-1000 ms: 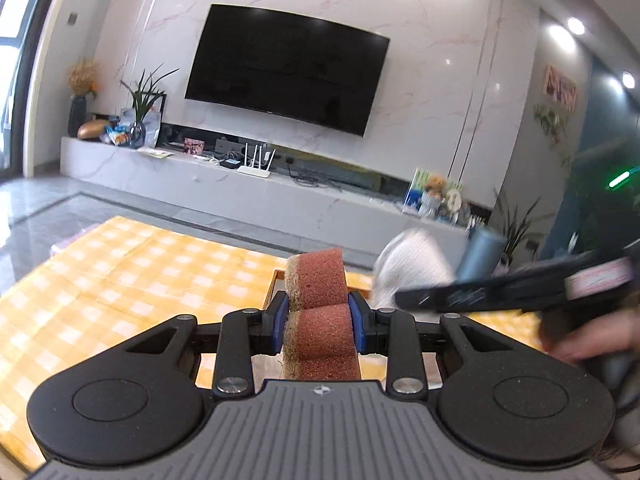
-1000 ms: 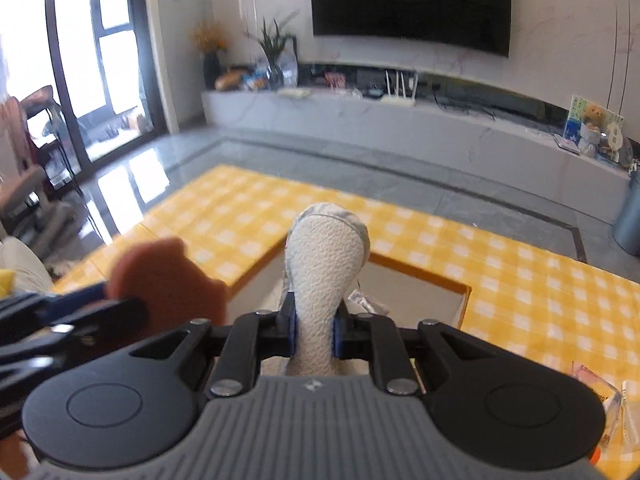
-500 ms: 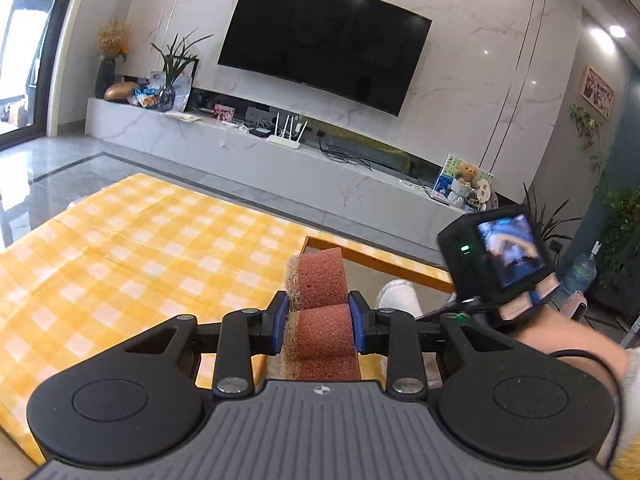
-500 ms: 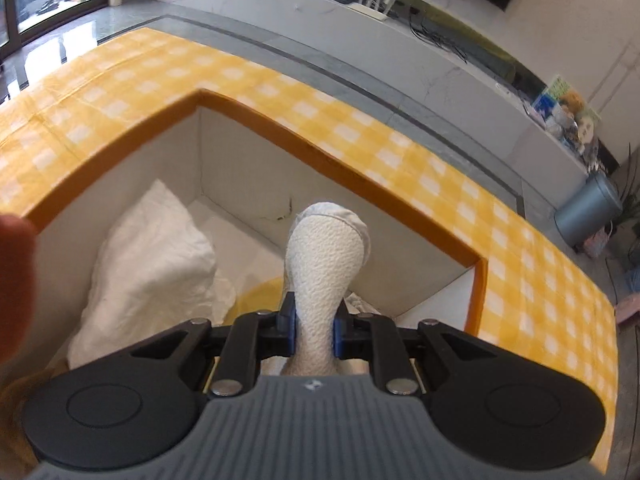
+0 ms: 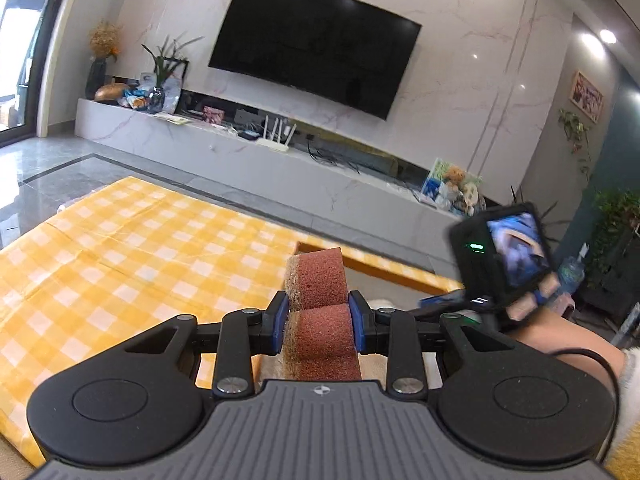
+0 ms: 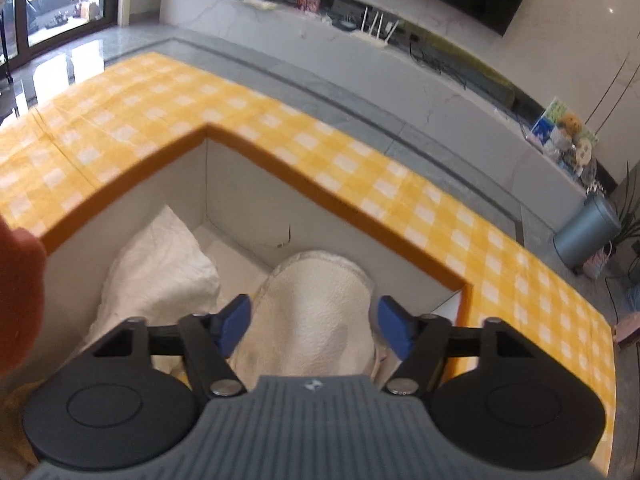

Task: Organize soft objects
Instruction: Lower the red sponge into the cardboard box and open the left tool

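A reddish-brown sponge (image 5: 319,312) with a tan fibrous edge stands upright, pinched between the blue pads of my left gripper (image 5: 319,326), above the yellow checked tablecloth (image 5: 120,260). In the right wrist view my right gripper (image 6: 314,322) hangs over an orange-rimmed white box (image 6: 256,208); its jaws are opening and stand wide. A rolled cream towel (image 6: 316,300) lies between the pads, which stand clear of its sides. A crumpled white cloth (image 6: 160,264) lies in the box at the left. The right gripper's body and its small screen (image 5: 508,256) show at the right of the left wrist view.
The box sits on the checked table, its orange rim (image 6: 360,208) running behind the towel. A blurred orange-red shape (image 6: 18,300) fills the left edge of the right wrist view. Beyond are a grey floor, a TV console (image 5: 280,160) and a grey bin (image 6: 586,232).
The right gripper dropped down into the box with the towel, then its jaws spread apart and let the towel go. The left gripper keeps the sponge and has hardly moved.
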Motion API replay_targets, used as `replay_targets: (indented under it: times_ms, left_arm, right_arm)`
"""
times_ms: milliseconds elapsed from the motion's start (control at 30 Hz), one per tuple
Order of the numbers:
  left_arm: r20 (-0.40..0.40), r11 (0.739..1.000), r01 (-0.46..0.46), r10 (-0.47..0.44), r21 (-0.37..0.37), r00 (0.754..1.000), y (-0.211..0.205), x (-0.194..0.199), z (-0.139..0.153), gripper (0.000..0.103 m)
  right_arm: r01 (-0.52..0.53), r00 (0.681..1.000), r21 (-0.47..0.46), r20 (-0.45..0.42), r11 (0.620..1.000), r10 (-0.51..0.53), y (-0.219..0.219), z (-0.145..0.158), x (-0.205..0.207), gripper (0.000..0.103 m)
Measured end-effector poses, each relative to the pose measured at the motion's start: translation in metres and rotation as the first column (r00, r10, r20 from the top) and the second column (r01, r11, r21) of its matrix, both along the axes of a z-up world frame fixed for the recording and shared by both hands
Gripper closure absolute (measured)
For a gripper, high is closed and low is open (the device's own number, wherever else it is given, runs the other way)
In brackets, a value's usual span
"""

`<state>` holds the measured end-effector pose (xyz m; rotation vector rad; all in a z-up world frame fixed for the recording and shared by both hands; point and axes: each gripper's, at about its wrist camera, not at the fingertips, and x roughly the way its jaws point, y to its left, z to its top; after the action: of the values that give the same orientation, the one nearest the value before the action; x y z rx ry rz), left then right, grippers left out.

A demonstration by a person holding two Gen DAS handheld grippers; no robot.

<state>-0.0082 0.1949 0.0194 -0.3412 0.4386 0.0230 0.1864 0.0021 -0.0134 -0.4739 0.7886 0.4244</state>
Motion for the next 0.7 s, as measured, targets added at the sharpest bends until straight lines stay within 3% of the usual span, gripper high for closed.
replay_targets:
  times_ms: [33, 167, 300, 467, 700]
  left_arm:
    - [0.008, 1.000, -0.002, 0.002, -0.005, 1.000, 0.000, 0.000, 0.001, 0.068]
    - [0.020, 0.999, 0.024, -0.024, -0.026, 1.000, -0.002, 0.001, 0.004, 0.067]
    - [-0.017, 0.996, 0.071, -0.070, 0.046, 0.997, -0.018, 0.022, 0.012, 0.067]
    - [-0.025, 0.993, 0.120, -0.120, 0.007, 0.992, -0.036, 0.049, 0.021, 0.067]
    - [-0.115, 0.983, 0.102, -0.085, 0.151, 0.990, -0.065, 0.097, 0.010, 0.067]
  right_arm:
    - [-0.005, 1.000, 0.020, 0.020, 1.000, 0.004, -0.004, 0.007, -0.004, 0.019]
    - [0.005, 0.999, 0.097, 0.053, 0.995, -0.010, -0.024, 0.035, -0.018, 0.017]
    - [0.013, 0.996, 0.134, 0.090, 0.991, -0.026, -0.049, 0.056, -0.034, 0.013]
    - [0.017, 0.988, 0.161, 0.146, 0.987, -0.041, -0.085, 0.076, -0.056, 0.013]
    - [0.034, 0.993, 0.288, 0.100, 0.957, -0.065, -0.129, 0.085, -0.066, 0.014]
